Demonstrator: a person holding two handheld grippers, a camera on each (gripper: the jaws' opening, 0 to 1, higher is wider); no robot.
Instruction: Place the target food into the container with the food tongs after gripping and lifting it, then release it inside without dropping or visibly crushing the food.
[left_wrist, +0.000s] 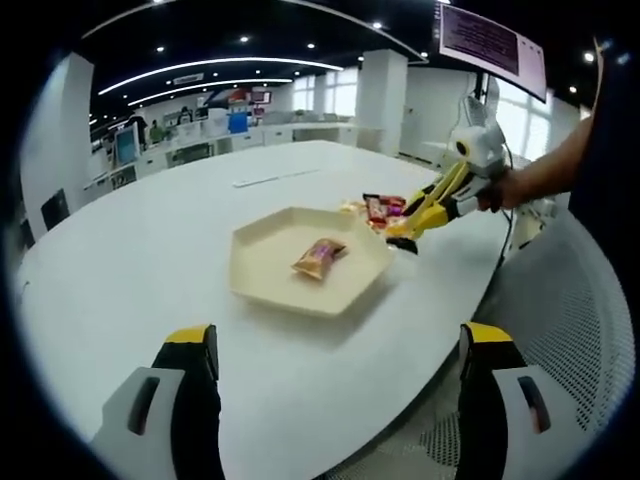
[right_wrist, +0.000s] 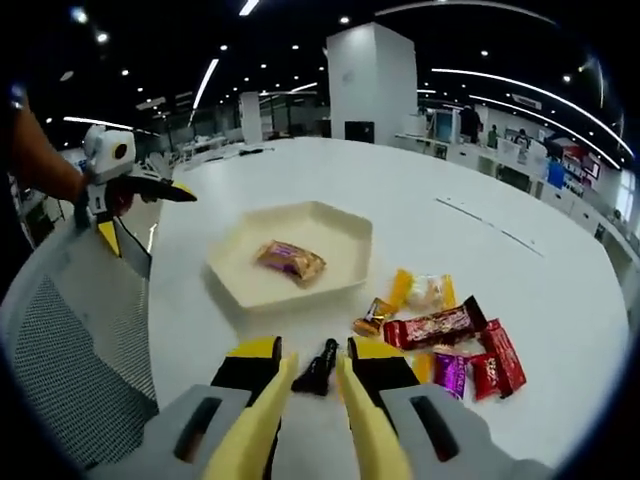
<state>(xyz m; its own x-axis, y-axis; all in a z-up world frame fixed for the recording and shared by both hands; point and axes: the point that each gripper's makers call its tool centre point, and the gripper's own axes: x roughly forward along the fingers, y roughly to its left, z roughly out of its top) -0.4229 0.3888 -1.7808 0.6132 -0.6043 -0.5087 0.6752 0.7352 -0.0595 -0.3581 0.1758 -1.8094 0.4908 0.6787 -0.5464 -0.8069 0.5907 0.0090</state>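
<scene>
Right gripper view: my right gripper (right_wrist: 312, 372) clamps the yellow food tongs (right_wrist: 318, 368), tips near the wrapped candies (right_wrist: 448, 345); wrapper print unreadable. One wrapped snack (right_wrist: 289, 261) lies inside the cream hexagonal tray (right_wrist: 335, 222). Left gripper (left_wrist: 340, 350) gapes wide, empty.

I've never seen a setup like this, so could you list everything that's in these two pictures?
Tray: one, cream, hexagonal, on the table.
Wrapped snack: one, orange and purple, inside the tray.
Loose wrapped sweets: several, red, purple, yellow and gold, on the table beside the tray.
Table: one, white, rounded.
Mesh chair: grey, at the table's edge.
Food tongs: yellow with black tips, held in the right claw.
Left claw: black and yellow, open, empty.
Right claw: shut on the food tongs.
</scene>
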